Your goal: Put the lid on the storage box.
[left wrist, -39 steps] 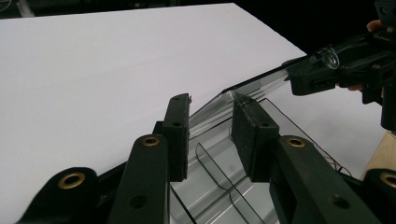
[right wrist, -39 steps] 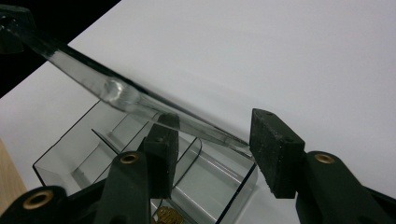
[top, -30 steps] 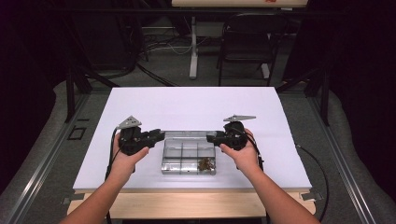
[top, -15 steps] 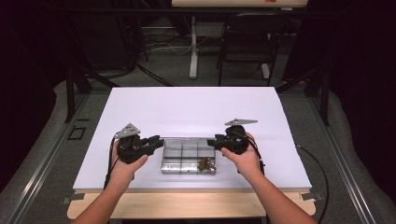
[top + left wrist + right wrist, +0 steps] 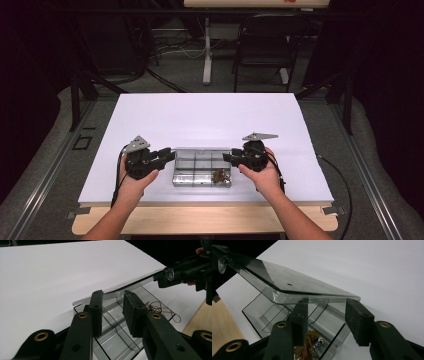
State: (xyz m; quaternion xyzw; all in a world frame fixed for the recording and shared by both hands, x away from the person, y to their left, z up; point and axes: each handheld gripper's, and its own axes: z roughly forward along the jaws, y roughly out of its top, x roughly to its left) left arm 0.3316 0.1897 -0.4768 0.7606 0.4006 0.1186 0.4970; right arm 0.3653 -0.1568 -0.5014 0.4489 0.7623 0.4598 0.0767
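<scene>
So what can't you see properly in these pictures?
- Small parts in the clear box: too small in the high view; the right tongs cut them off in the right gripper view.
- Lid: in the gripper views, whether either tongs touch it is unclear.
- Left tongs: they hide the box's near wall.

Beyond the white counter (image 5: pixel 210 120), a black chair (image 5: pixel 262 45) stands on grey floor (image 5: pixel 175 80), just beside a white post (image 5: pixel 206 50). Cables (image 5: pixel 165 47) tangle behind the counter's far-left corner. Darkness surrounds both sides.
</scene>
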